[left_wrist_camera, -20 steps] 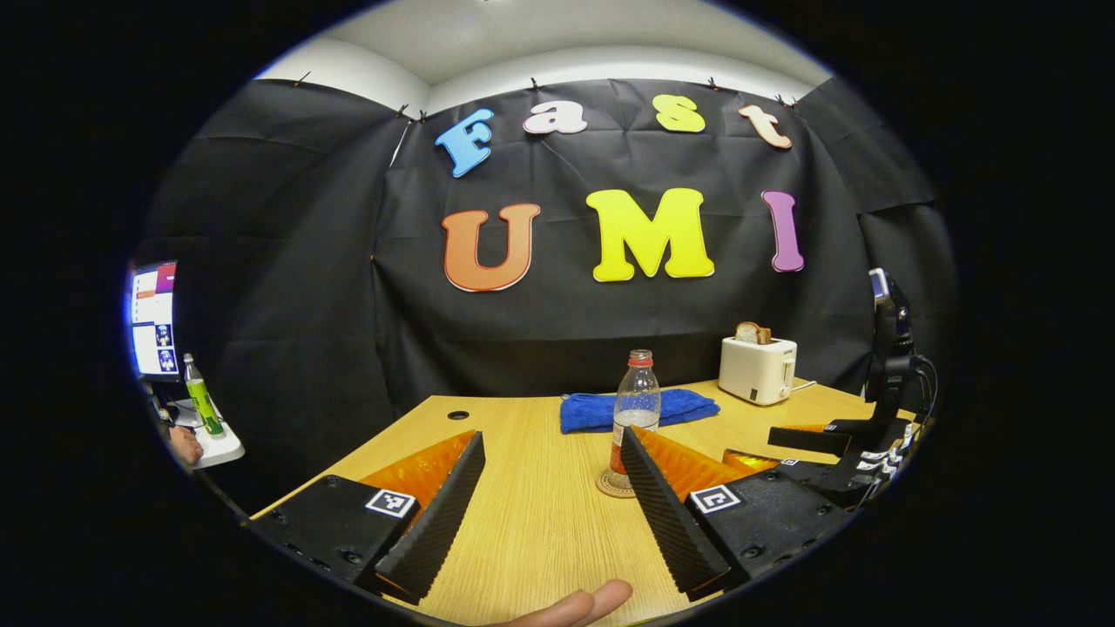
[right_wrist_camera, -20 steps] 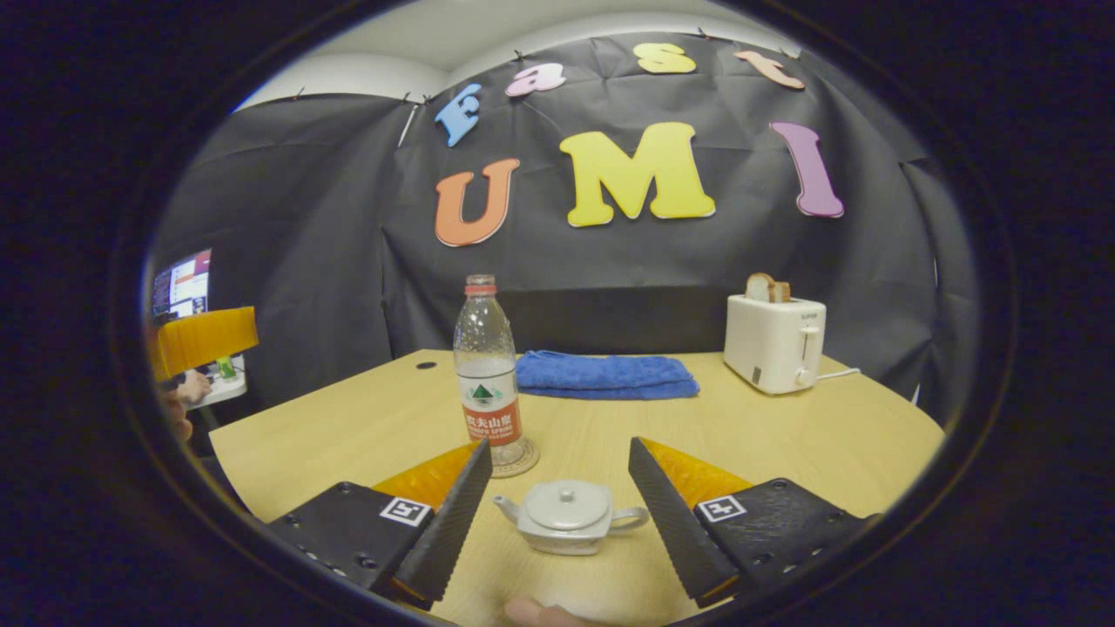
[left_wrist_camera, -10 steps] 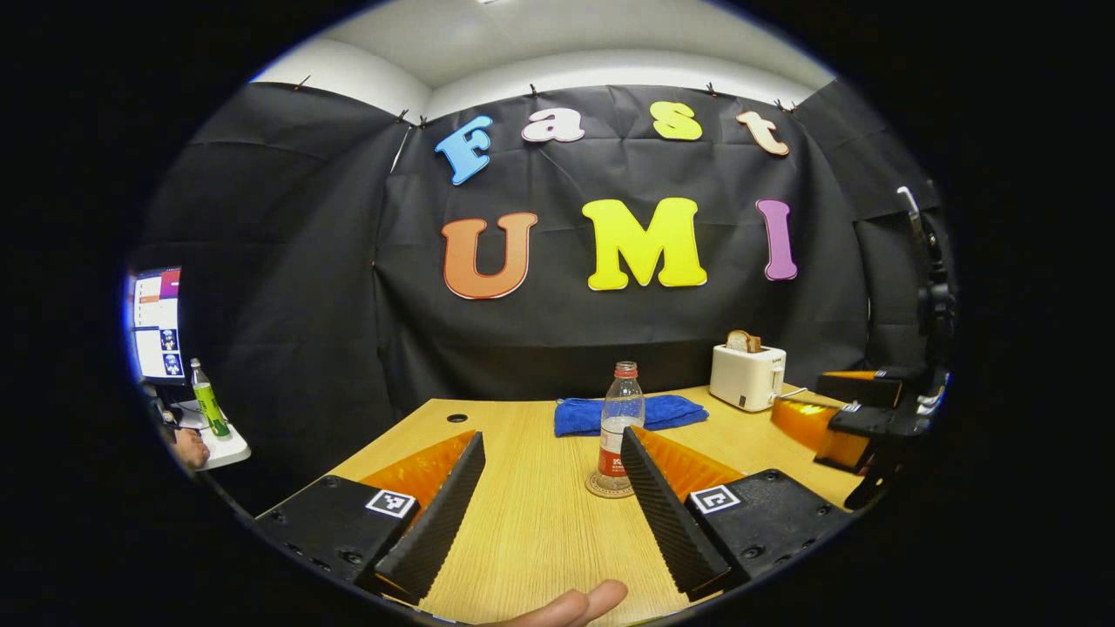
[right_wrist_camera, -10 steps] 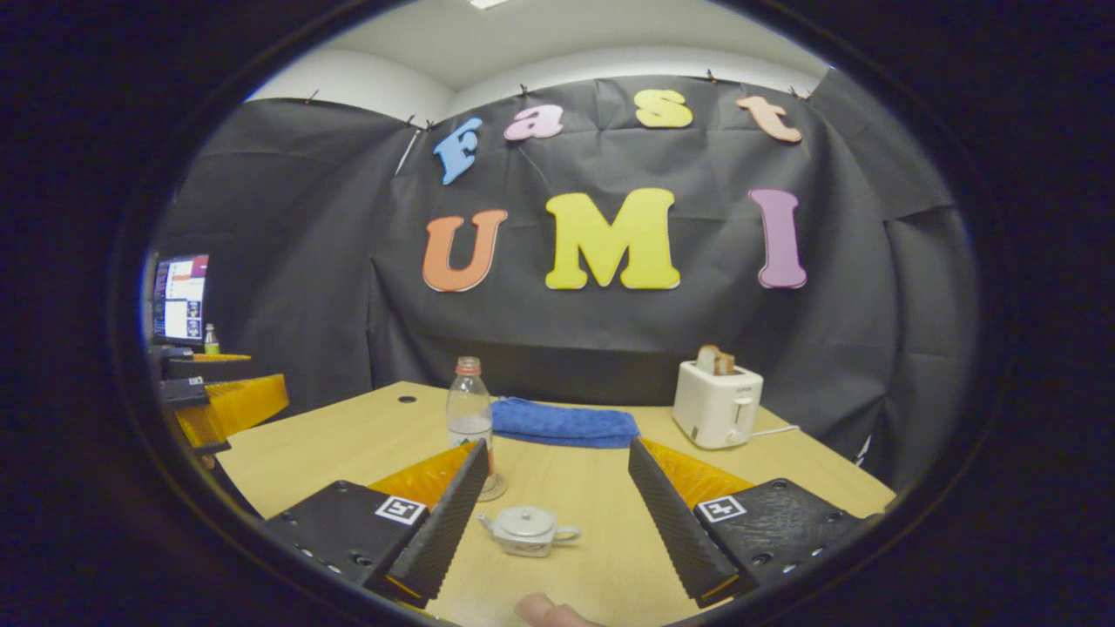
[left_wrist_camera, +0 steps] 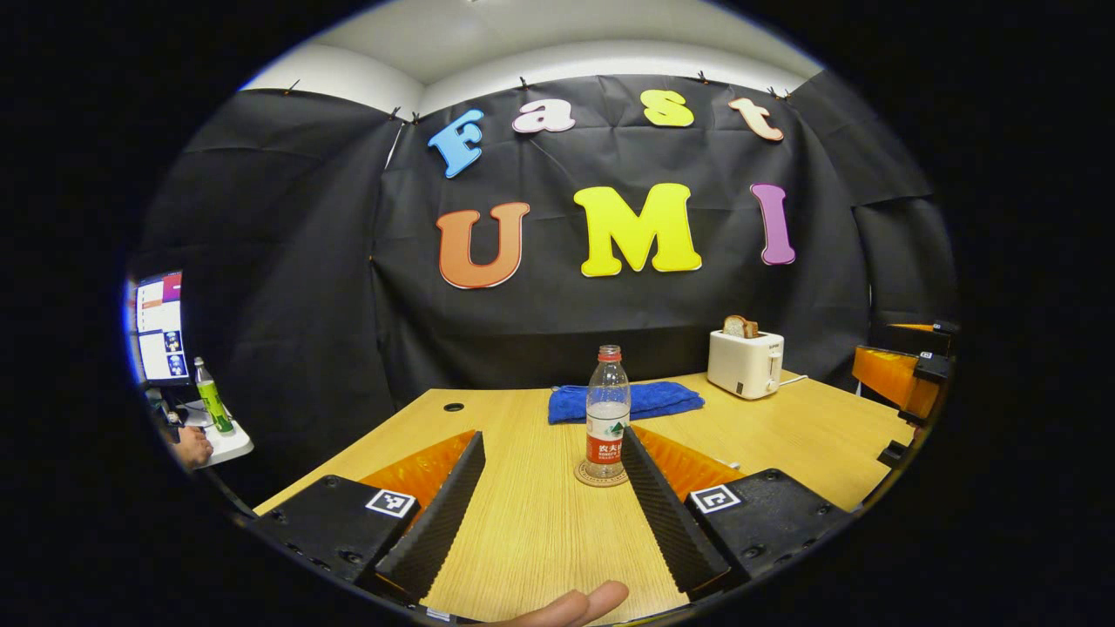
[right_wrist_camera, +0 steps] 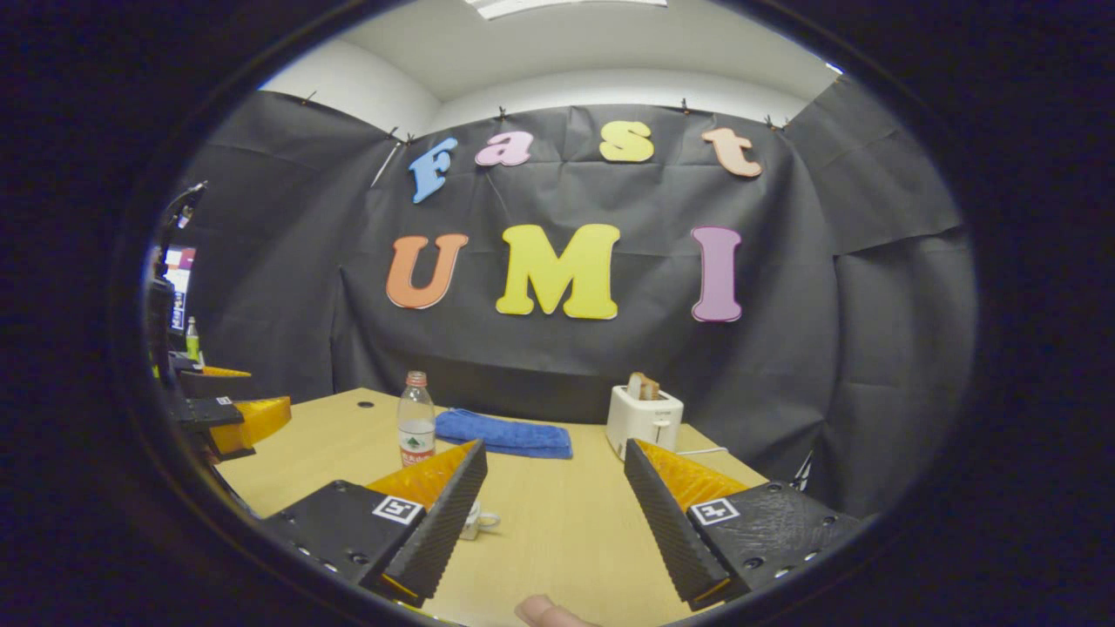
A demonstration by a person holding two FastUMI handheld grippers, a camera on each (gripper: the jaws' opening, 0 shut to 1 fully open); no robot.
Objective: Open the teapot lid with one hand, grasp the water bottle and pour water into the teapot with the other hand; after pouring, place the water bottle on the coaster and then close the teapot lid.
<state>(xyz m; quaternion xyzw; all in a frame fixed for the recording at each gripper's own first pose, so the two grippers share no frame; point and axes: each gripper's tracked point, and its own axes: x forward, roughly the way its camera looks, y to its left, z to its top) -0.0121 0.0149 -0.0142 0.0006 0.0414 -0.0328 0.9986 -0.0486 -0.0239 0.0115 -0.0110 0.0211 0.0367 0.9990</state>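
A light wooden table (left_wrist_camera: 540, 531) stood before a black cloth wall. In the left gripper view, the left gripper (left_wrist_camera: 547, 496) hovered above the near part of the table with its two fingers spread wide and nothing between them. A fingertip (left_wrist_camera: 582, 603) of the person's hand showed at the bottom edge.

A clear plastic water bottle with a red cap and red label (left_wrist_camera: 606, 411) stood upright on a round woven coaster (left_wrist_camera: 599, 476), just past the left gripper's right finger. Behind it lay a folded blue towel (left_wrist_camera: 625, 401), and farther right stood a white toaster with a slice of bread in it (left_wrist_camera: 745, 362).

In the right gripper view, the right gripper (right_wrist_camera: 554, 501) was likewise released, its fingers wide apart over bare table. A small pale grey teapot (right_wrist_camera: 477, 519) sat on the table, mostly hidden behind that gripper's left finger, with only its handle side peeking out; whether its lid was on could not be told. The bottle stood well beyond it, to the left.
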